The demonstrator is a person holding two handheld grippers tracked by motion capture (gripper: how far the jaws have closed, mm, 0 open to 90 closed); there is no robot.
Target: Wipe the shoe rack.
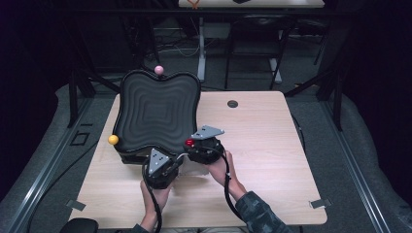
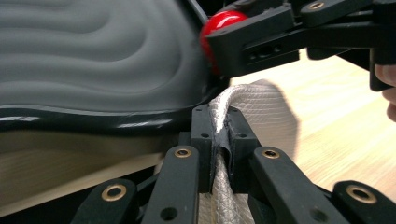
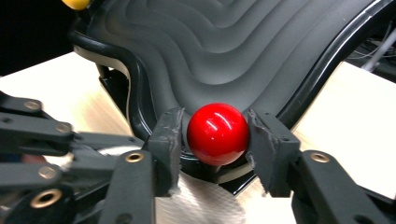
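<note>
The right tool (image 3: 218, 135) is pinching a hard, glossy, slip-prone red ball (image 3: 217, 134) across its middle, while the left tool (image 2: 219, 154) is clamping limp white cloth (image 2: 261, 107) beside it.

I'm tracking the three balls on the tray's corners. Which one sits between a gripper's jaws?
The red ball, at the black tray's near corner, between the right gripper's jaws. The yellow ball and pink ball sit alone at other corners.
</note>
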